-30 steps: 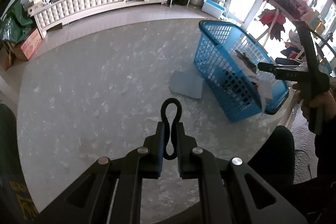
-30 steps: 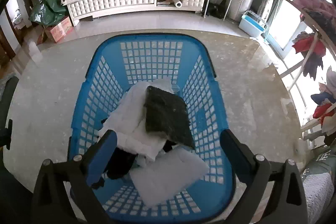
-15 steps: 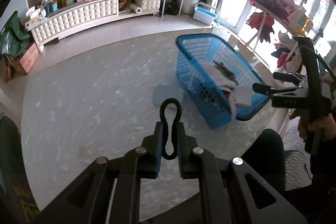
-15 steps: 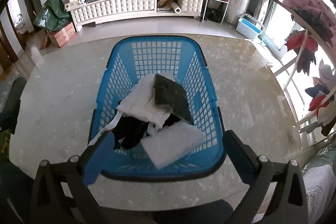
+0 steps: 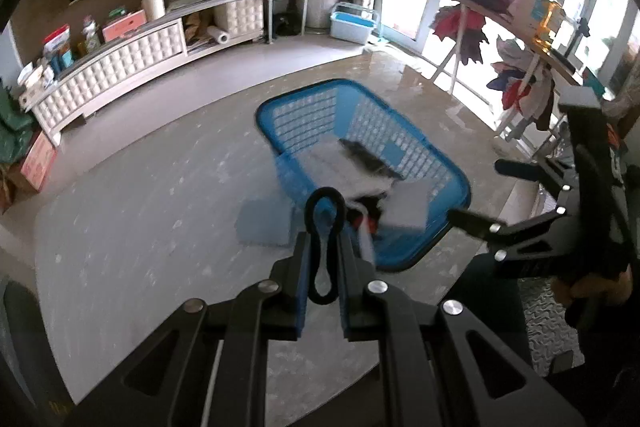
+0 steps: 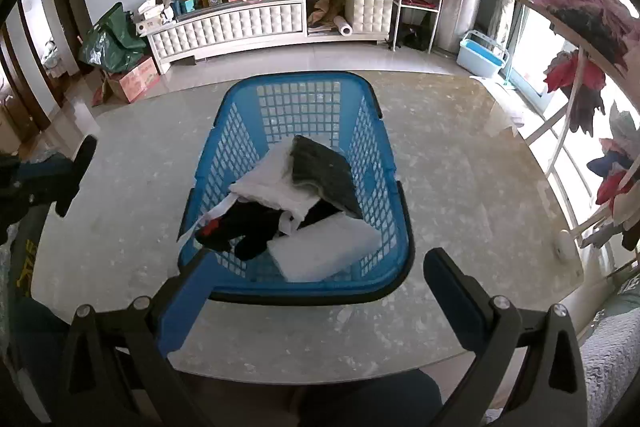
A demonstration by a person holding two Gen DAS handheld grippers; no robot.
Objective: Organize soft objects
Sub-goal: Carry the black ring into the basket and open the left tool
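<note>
1. Jaws, left gripper [image 5: 324,247]: clamped on a black elastic loop [image 5: 325,227], which is pinched into a figure-eight between the blue pads and stands out past the fingertips.
2. Jaws, right gripper [image 6: 316,291]: spread wide apart, holding nothing, hovering at the near rim of the basket.
3. Counter [image 6: 460,187]: pale marbled top with a rounded edge; carries the basket and a cloth.
4. Grey-blue folded cloth [image 5: 264,225]: flat on the counter, just beside the basket's left wall.
5. Blue plastic basket [image 6: 304,91]: lattice walls, dark rim, standing on the counter ahead of the right gripper.
6. Basket contents, left to right: black garment with a red patch [image 6: 244,227] at the near left; white folded cloth [image 6: 276,183] in the middle; dark green-black folded cloth [image 6: 324,175] lying partly over it; pale folded cloth [image 6: 324,251] at the near right.
</note>
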